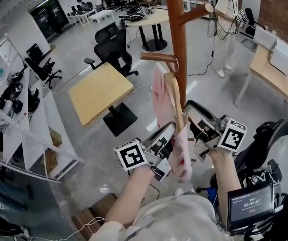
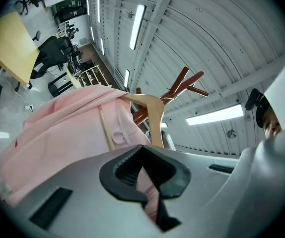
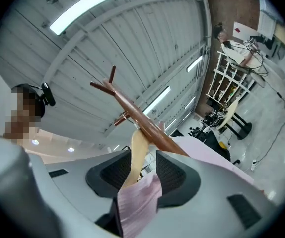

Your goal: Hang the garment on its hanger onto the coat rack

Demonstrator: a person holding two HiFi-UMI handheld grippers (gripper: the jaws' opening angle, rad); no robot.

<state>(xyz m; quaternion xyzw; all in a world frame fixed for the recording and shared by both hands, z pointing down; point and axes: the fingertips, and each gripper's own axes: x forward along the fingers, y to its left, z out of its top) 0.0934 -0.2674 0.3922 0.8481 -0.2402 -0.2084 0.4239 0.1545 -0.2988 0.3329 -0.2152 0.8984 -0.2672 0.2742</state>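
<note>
Head view: the coat rack (image 1: 176, 39), a smooth reddish-brown wooden pole, rises between the two grippers. One round peg (image 1: 156, 56) juts left from it. The hook of the pale wooden hanger (image 1: 174, 97) sits at that peg, close against the pole; whether it bears on the peg I cannot tell. The garment (image 1: 160, 102), soft pink cloth, drapes down the hanger beside the pole. The left gripper (image 1: 167, 134) meets its lower folds and the right gripper (image 1: 190, 124) comes in from the other side. Bare grey floor lies open left of the pole as far as a square yellow table (image 1: 101, 92).

Left gripper view: the left gripper (image 2: 145, 178) has its ribbed black jaws pinched on a fold of the garment (image 2: 68, 128), with the hanger (image 2: 152, 110) above.

Right gripper view: the right gripper (image 3: 137, 175) has its jaws clamped on the hanger (image 3: 136, 155) arm and a flap of striped pink garment (image 3: 137, 202), and the coat rack (image 3: 145, 118) crosses just above
</note>
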